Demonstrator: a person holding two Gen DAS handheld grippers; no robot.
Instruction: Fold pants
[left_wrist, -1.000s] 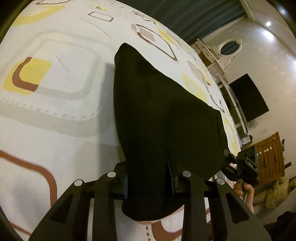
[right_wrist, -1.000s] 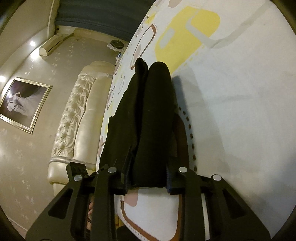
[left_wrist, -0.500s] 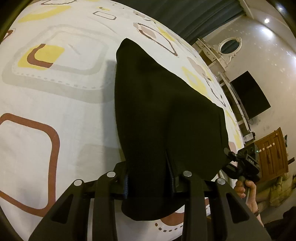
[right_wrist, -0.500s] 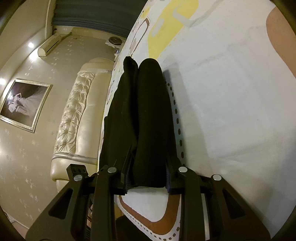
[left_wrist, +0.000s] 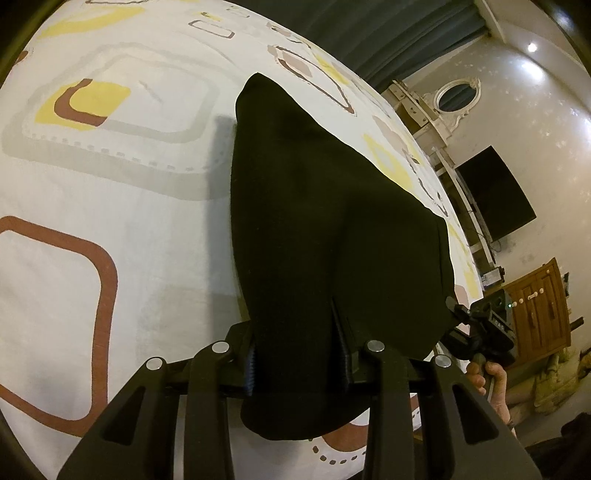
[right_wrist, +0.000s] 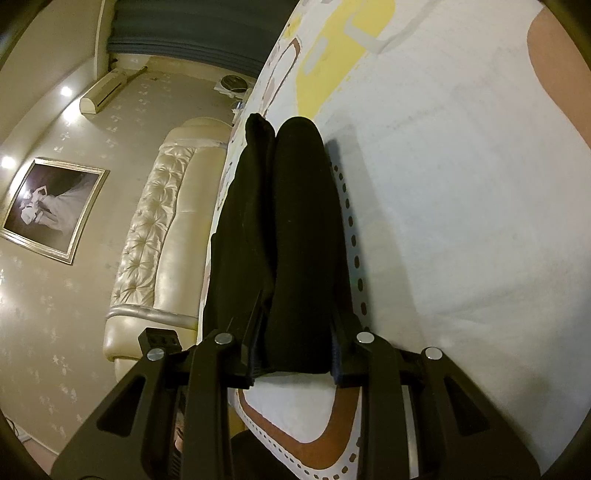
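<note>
Both grippers have dropped a bit closer to the bedsheet (left_wrist: 110, 192) over the last second, so it looks like the doubled-over black pants (left_wrist: 314, 229) are being laid down to finish a fold. Left gripper (left_wrist: 299, 362) is narrow, pinching a bunched edge. Right gripper (right_wrist: 295, 354) is also narrow, clamped on thick folded fabric. Beyond them, the pants stretch across the sheet.
</note>
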